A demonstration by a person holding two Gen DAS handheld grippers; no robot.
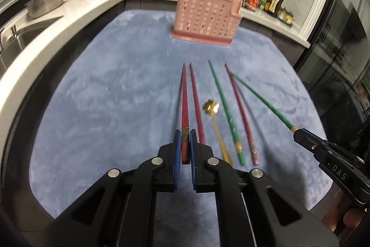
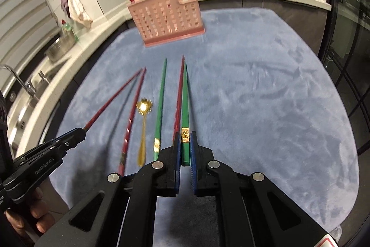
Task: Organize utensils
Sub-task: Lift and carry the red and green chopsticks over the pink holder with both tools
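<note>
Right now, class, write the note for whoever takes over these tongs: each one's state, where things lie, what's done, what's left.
Left tongs: shut on a red chopstick.
Right tongs: shut on a green chopstick.
On the blue cloth: one red chopstick, one green, one dark red, a gold spoon.
Done: some red chopsticks already stand in the pink holder.
Left: put in the held pair, then the rest.

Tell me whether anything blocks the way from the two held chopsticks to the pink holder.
Nothing visible does. The left gripper holds a red chopstick, the right gripper a green chopstick. Between their tips and the pink utensil holder lies only bare blue mat.
</note>
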